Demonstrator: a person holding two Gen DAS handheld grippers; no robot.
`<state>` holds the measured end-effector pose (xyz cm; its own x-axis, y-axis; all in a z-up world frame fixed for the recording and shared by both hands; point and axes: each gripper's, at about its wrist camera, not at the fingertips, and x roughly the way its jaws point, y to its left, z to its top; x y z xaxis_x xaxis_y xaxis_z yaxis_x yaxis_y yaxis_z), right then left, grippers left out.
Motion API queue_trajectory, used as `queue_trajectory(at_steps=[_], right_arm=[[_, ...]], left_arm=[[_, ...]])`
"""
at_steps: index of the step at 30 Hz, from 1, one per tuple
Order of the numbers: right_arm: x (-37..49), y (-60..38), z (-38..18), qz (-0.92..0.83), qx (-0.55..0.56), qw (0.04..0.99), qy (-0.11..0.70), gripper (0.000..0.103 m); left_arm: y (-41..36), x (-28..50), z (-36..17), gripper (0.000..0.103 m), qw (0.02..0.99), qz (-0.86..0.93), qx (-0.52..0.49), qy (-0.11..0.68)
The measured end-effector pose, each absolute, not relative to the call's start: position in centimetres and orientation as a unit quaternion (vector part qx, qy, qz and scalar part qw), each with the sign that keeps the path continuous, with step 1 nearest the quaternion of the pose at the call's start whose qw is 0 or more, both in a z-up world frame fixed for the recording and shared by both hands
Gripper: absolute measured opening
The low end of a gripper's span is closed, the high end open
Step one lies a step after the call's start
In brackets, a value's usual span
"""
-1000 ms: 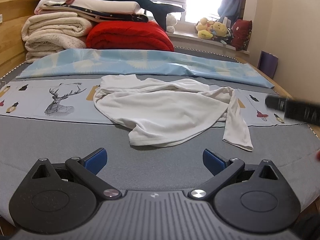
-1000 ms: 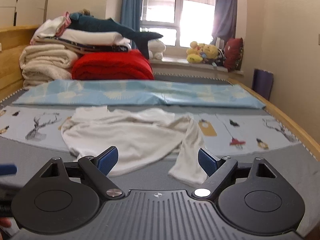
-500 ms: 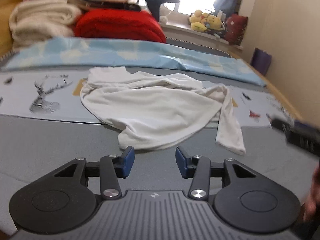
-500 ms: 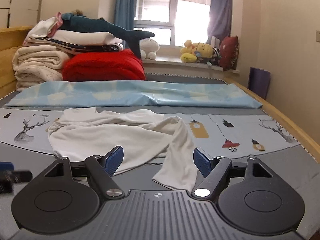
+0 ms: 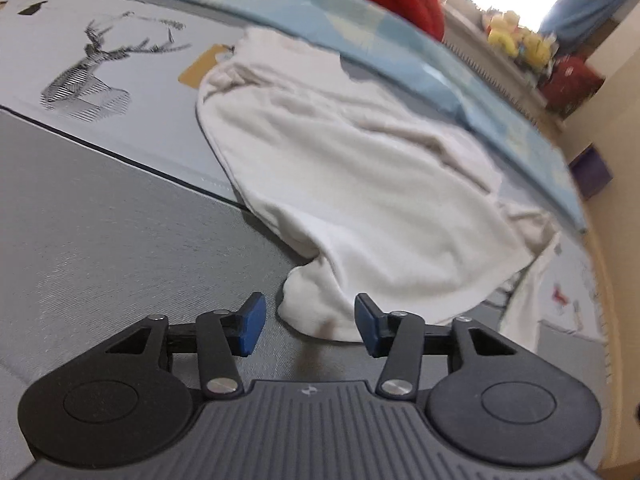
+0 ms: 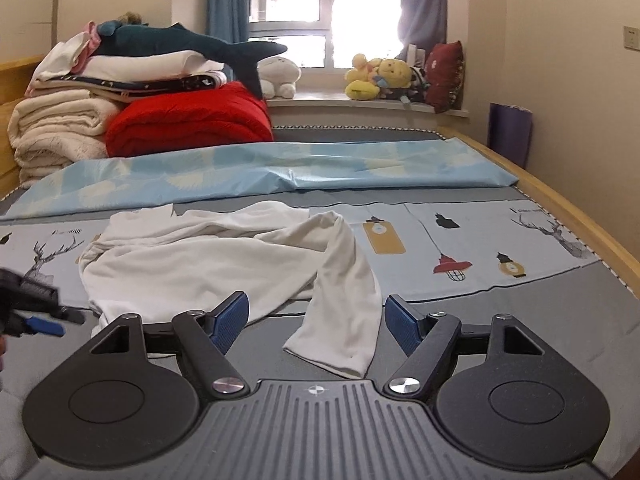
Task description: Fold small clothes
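left wrist: left gripper (image 5: pixel 306 326) half open at white shirt (image 5: pixel 360 184) hem; right gripper (image 6: pixel 316 322) wide open, empty, straddling sleeve (image 6: pixel 344 300) near bed's (image 6: pixel 560 320) front edge.

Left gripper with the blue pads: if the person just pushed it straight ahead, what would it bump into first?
Most likely the white garment. Its rumpled near corner lies just ahead of the open left gripper, about in line with the gap between the pads, though exact depth is hard to judge.

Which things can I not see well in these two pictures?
- Shirt, left wrist view: far sleeve cut off by the right edge; all motion-blurred.
- Left tongs, right wrist view: mostly cut off by the left edge.
- Shirt's collar, right wrist view: hidden in folds.
- Wall plate: too small.
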<state>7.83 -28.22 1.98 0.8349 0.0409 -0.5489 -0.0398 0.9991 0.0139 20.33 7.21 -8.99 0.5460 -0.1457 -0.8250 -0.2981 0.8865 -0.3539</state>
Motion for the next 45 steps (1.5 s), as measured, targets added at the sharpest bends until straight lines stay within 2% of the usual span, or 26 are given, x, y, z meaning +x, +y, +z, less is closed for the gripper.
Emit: queue_trajectory(at_steps=[4, 5, 7, 9, 10, 11, 18, 21, 26, 28, 33, 34, 35, 37, 40, 41, 45], right_arm=[[8.5, -28.5, 1.9, 0.024, -0.001, 0.957, 0.288, 0.073], [8.6, -28.6, 1.9, 0.024, -0.002, 0.957, 0.288, 0.069], [8.9, -28.7, 1.9, 0.03, 0.0, 0.955, 0.295, 0.051], [9.0, -28.8, 1.9, 0.034, 0.001, 0.953, 0.3, 0.033], [9.0, -28.9, 1.9, 0.035, 0.001, 0.952, 0.303, 0.03], [9.1, -28.9, 1.9, 0.037, 0.0, 0.952, 0.305, 0.024], [9.1, -29.5, 1.4, 0.023, 0.003, 0.948, 0.316, 0.023], [8.8, -29.5, 0.9, 0.019, 0.017, 0.945, 0.327, 0.023], [8.3, -28.4, 0.7, 0.023, 0.022, 0.941, 0.337, 0.023], [8.2, -27.6, 0.6, 0.027, 0.02, 0.94, 0.341, 0.023], [9.1, -25.6, -0.2, 0.036, 0.009, 0.935, 0.353, 0.023], [9.5, -25.3, -0.5, 0.036, 0.007, 0.932, 0.36, 0.023], [9.8, -24.9, -0.8, 0.036, 0.004, 0.93, 0.367, 0.024], [10.7, -24.1, -1.5, 0.038, -0.007, 0.922, 0.385, 0.026], [12.1, -23.2, -2.8, 0.043, -0.027, 0.915, 0.4, 0.033], [12.7, -22.9, -3.3, 0.041, -0.039, 0.914, 0.403, 0.037], [15.1, -22.3, -5.2, 0.031, -0.071, 0.909, 0.41, 0.053]], left_arm=[[6.0, 22.3, -10.8, 0.056, 0.843, 0.044, -0.222, 0.488], [5.8, 22.7, -11.2, 0.056, 0.843, 0.045, -0.216, 0.491], [5.2, 23.3, -11.8, 0.053, 0.846, 0.047, -0.199, 0.493], [4.8, 23.2, -11.9, 0.031, 0.851, 0.045, -0.179, 0.492], [4.6, 23.2, -11.9, 0.012, 0.851, 0.038, -0.166, 0.497], [4.4, 23.0, -11.8, 0.009, 0.85, 0.029, -0.156, 0.503], [3.9, 18.8, -8.2, 0.006, 0.861, -0.024, -0.079, 0.502], [5.3, 16.0, -7.4, 0.006, 0.848, -0.037, -0.047, 0.526], [10.0, 11.4, -8.3, 0.006, 0.81, 0.008, 0.068, 0.583], [11.5, 10.0, -8.4, 0.006, 0.798, 0.009, 0.067, 0.598], [12.5, 9.3, -7.2, 0.009, 0.81, 0.026, 0.019, 0.586], [12.5, 9.6, -6.9, 0.016, 0.813, 0.034, 0.006, 0.581], [12.6, 9.9, -6.7, 0.03, 0.816, 0.04, -0.007, 0.577], [12.4, 10.8, -6.5, 0.047, 0.818, 0.06, -0.035, 0.571], [11.8, 12.2, -7.0, 0.051, 0.816, 0.083, -0.07, 0.568], [11.7, 12.5, -7.3, 0.057, 0.813, 0.088, -0.077, 0.57], [11.8, 13.7, -9.2, 0.065, 0.8, 0.12, -0.081, 0.583]])
